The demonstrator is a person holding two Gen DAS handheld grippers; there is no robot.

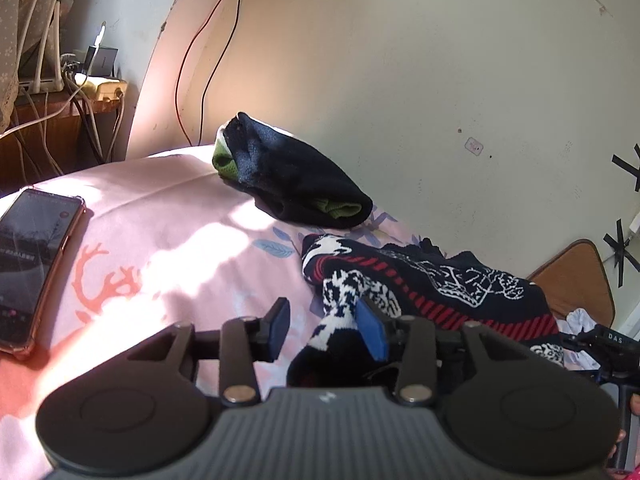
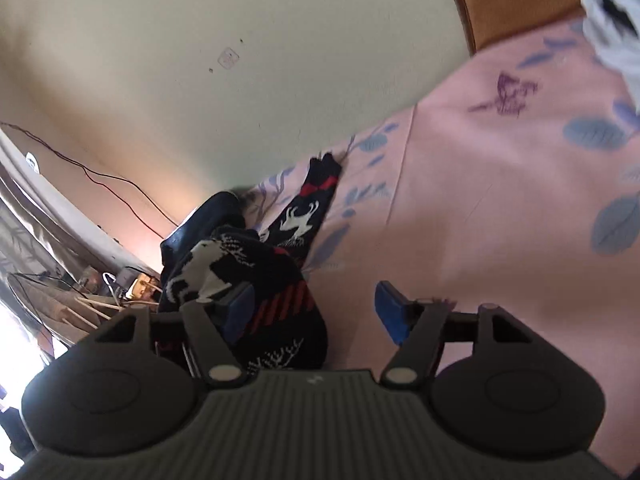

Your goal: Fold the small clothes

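Note:
A black knit garment (image 1: 440,284) with white and red patterns lies crumpled on the pink bedsheet (image 1: 168,216). One narrow end of it rises between the jaws of my left gripper (image 1: 326,330). That end leans on the right blue pad and stands apart from the left pad, so the gripper is open. In the right wrist view the same garment (image 2: 280,272) bunches against the left pad of my right gripper (image 2: 316,314). Its jaws stand wide open, and bare sheet shows before the right pad. A folded dark blue piece (image 1: 296,184) with green lining rests further back.
A phone (image 1: 36,264) lies on the sheet at the left. The wall (image 1: 440,80) runs close behind the clothes. A brown headboard (image 1: 572,280) and a white cloth (image 2: 612,12) are at the right. A wooden stand with cables (image 1: 60,120) is at far left.

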